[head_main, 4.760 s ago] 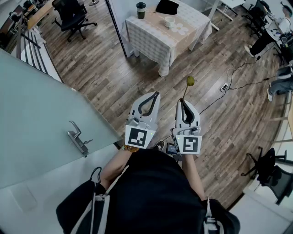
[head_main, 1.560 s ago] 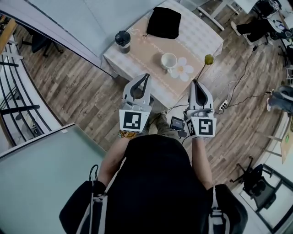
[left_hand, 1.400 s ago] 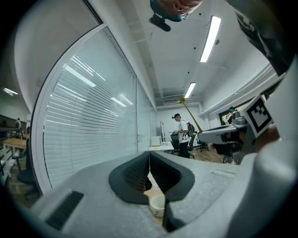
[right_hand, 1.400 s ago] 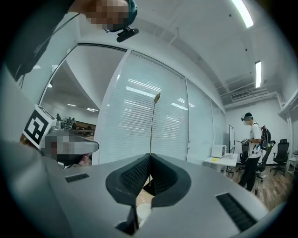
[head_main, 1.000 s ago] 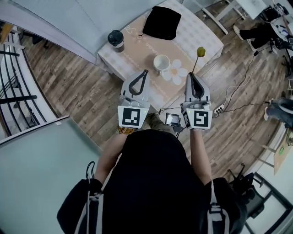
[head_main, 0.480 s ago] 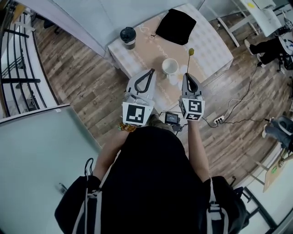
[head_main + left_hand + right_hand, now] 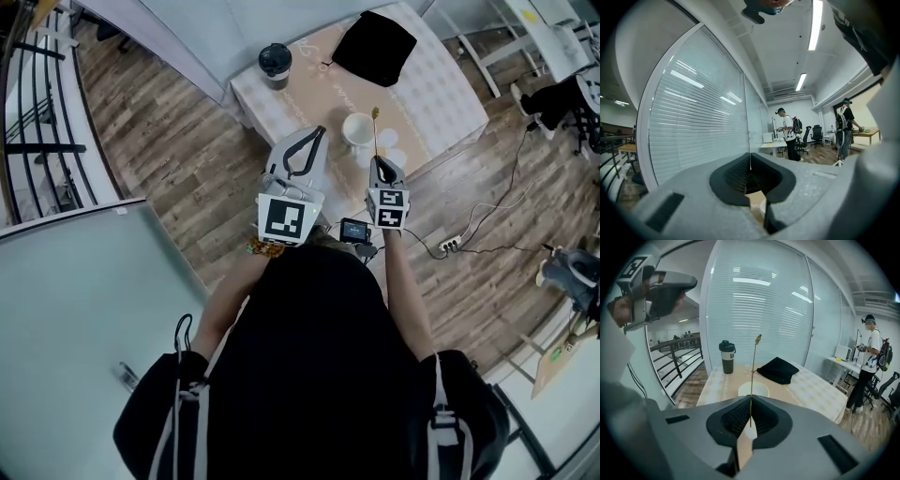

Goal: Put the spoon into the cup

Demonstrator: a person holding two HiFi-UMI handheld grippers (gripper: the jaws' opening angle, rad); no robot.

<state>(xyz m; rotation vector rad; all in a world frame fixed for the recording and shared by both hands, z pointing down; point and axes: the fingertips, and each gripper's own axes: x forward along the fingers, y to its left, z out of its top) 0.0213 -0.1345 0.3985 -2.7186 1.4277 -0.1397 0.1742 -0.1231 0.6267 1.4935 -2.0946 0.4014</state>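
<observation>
A white cup [image 7: 358,128] stands on the small clothed table [image 7: 441,89]; it shows again in the right gripper view as the cup [image 7: 753,389], just beyond the jaws. My right gripper [image 7: 377,160] is shut on the thin handle of a spoon [image 7: 375,125], which points away from me with its yellowish bowl end [image 7: 758,339] up, beside the cup's right rim. In its own view the right gripper [image 7: 750,401] pinches the handle. My left gripper [image 7: 318,133] is shut and holds nothing, left of the cup; the left gripper [image 7: 750,157] points at a glass wall.
A dark tumbler [image 7: 275,58] stands at the table's far left and a black cloth [image 7: 375,47] lies at the back. A glass partition [image 7: 94,281] is to my left. Cables and a power strip [image 7: 448,246] lie on the wood floor at right. People [image 7: 790,133] stand far off.
I have walked from across the room up to the table. Both grippers now reach over its near edge, and the spoon has moved left, close beside the cup.
</observation>
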